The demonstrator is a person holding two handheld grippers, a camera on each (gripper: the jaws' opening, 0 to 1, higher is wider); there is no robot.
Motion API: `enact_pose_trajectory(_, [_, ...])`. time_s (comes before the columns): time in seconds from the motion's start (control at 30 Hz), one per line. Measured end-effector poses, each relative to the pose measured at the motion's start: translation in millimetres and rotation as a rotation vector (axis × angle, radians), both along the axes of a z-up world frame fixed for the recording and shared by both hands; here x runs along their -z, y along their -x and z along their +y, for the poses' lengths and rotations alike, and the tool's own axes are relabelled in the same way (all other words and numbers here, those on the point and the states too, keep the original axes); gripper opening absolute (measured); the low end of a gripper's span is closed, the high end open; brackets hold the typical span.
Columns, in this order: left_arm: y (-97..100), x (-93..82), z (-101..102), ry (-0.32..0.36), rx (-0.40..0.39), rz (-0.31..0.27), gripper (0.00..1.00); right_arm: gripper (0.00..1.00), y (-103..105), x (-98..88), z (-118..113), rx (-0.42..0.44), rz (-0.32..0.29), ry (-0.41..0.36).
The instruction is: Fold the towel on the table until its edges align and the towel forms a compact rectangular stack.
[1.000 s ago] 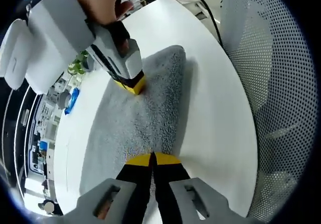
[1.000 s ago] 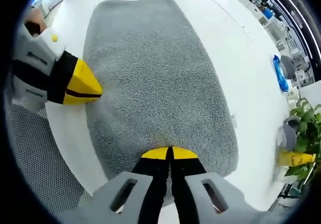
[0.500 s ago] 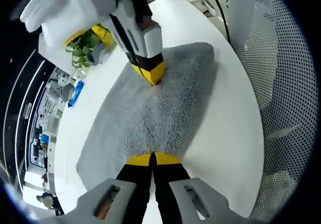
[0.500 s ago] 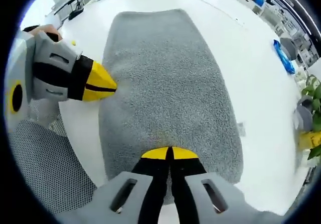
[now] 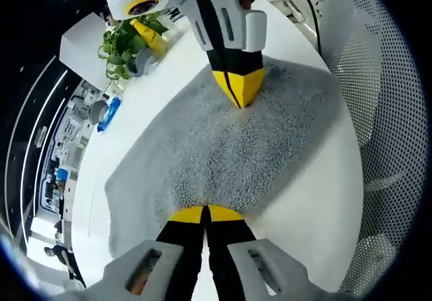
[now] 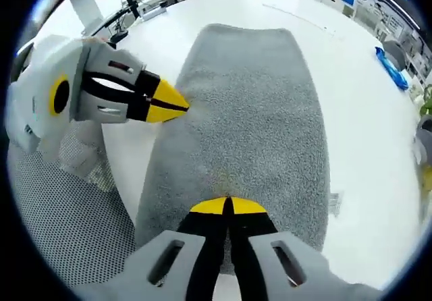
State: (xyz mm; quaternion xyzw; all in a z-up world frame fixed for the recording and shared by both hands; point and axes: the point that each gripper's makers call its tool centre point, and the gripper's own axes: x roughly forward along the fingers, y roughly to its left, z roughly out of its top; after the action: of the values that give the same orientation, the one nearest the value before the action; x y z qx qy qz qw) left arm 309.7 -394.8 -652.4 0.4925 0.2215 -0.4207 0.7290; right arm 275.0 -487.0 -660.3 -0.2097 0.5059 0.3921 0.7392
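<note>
Towel (image 5: 223, 146) folding is the job, and both grippers are pinching the grey towel along one of its long edges. It is lying flat on the round white worktop (image 5: 317, 200), close to the worktop's rim.

In the left gripper view, the left gripper (image 5: 204, 213) has its yellow fingers (image 5: 187, 214) closed tight, with the near edge of the towel nipped between the tips. Farther along the same side, the right gripper (image 5: 237, 90) is pressing its closed tips into the cloth. In the right gripper view, the right gripper (image 6: 226, 206) is also shut on the towel (image 6: 256, 112) edge, and the left gripper (image 6: 165, 103) is coming in from the left, its tips touching the towel's left edge.

To do this step well, I think both hands should be lifting together, at the same height, so the edge is not sagging between them. Then they should be carrying that edge straight across to the far long edge. Going slowly is helping the corners meet. Letting go only when the two edges are lying one on top of the other is best.

A green plant (image 5: 125, 41) and a blue thing (image 5: 108, 112) are sitting well apart from the towel, across the worktop.
</note>
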Motion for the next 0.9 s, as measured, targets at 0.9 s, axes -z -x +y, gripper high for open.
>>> enact_pose_trajectory(0.9, [-3.6,-0.7,7.3,0.028,-0.043,0.003,0.01,0.00,26.1,0.5,21.7,-0.124,-0.026,0.062])
